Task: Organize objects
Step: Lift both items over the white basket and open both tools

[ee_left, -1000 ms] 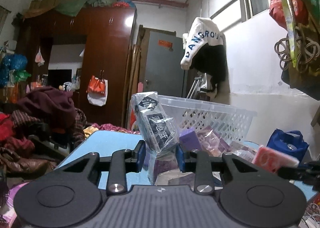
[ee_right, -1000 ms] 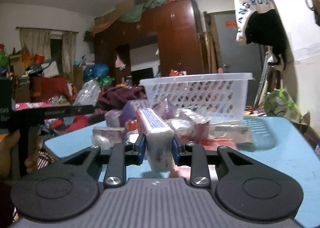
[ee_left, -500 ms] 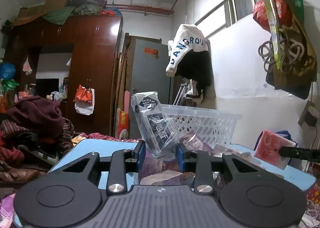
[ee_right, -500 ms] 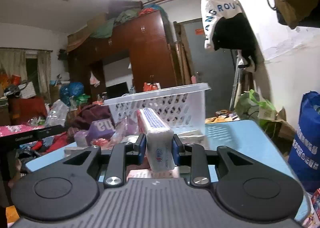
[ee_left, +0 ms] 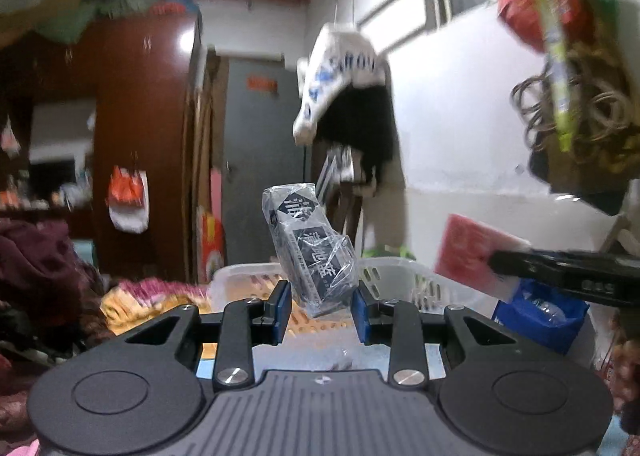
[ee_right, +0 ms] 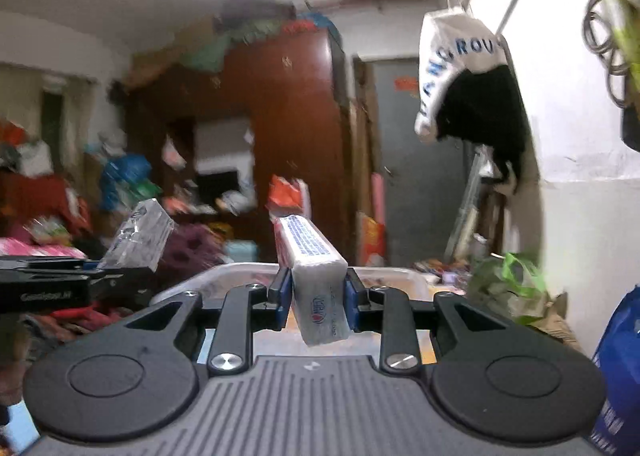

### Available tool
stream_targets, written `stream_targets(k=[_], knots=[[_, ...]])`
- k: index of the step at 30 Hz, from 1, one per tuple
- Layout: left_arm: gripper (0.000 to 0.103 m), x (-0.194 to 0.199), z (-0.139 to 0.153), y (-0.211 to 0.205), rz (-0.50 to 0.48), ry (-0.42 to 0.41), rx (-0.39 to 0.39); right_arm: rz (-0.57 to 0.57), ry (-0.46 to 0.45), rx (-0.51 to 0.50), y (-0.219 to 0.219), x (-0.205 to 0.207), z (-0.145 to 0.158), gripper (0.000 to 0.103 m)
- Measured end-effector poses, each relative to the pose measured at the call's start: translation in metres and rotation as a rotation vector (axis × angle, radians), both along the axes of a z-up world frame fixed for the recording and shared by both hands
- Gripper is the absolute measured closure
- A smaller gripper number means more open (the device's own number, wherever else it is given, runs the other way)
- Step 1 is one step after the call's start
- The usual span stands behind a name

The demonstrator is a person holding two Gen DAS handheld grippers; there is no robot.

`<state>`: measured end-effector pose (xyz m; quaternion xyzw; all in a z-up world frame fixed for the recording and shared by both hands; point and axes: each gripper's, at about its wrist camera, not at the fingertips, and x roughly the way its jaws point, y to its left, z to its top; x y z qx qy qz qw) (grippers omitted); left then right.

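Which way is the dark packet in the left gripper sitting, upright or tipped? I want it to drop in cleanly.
Tipped. The dark packet leans up and to the left between the left gripper pads, above the white basket.

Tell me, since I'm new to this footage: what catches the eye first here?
Each tool carries a packet above the white basket. The left tool grips a dark packet in clear wrap, tilted, dead centre in its view. The right tool clamps a white bar with blue print, centred in its own view.
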<state>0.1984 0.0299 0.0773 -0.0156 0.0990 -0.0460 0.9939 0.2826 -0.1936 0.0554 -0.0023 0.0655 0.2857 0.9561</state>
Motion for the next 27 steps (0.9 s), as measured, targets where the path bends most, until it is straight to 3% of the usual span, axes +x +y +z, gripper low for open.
stream_targets(k=[4, 7, 8, 9, 10, 11, 12, 13, 17, 23, 27], knots=[[0.067, 0.056, 0.000, 0.004, 0.031, 0.148, -0.034, -0.010, 0.150, -0.038, 0.022, 0.052, -0.001, 0.073], [0.066, 0.061, -0.009, 0.007, 0.029, 0.170, -0.040, 0.000, 0.163, -0.067, 0.030, 0.055, -0.009, 0.072], [0.063, 0.061, -0.011, 0.008, 0.029, 0.168, -0.040, 0.000, 0.159, -0.069, 0.030, 0.052, -0.011, 0.068], [0.047, 0.060, -0.013, 0.008, 0.031, 0.168, -0.036, -0.002, 0.155, -0.068, 0.029, 0.049, -0.013, 0.063], [0.037, 0.060, -0.012, 0.008, 0.034, 0.164, -0.038, -0.006, 0.149, -0.059, 0.026, 0.044, -0.013, 0.044], [0.024, 0.055, -0.012, 0.008, 0.038, 0.148, -0.035, -0.007, 0.135, -0.040, 0.021, 0.038, -0.012, 0.016], [0.023, 0.046, -0.012, 0.009, 0.038, 0.118, -0.020, -0.002, 0.108, -0.008, 0.012, 0.026, -0.012, 0.003], [0.023, 0.036, -0.009, 0.009, 0.038, 0.095, -0.007, 0.004, 0.088, 0.016, 0.006, 0.021, -0.008, 0.000], [0.022, -0.017, -0.014, 0.009, 0.002, 0.032, -0.021, 0.052, 0.050, 0.099, -0.032, -0.030, -0.029, 0.000], [0.019, -0.117, -0.076, 0.011, 0.035, -0.022, 0.051, 0.024, 0.106, 0.153, -0.085, -0.109, -0.112, 0.000], [0.020, -0.142, -0.100, 0.034, 0.047, 0.008, -0.009, 0.048, 0.123, 0.076, -0.082, -0.116, -0.128, 0.000]])
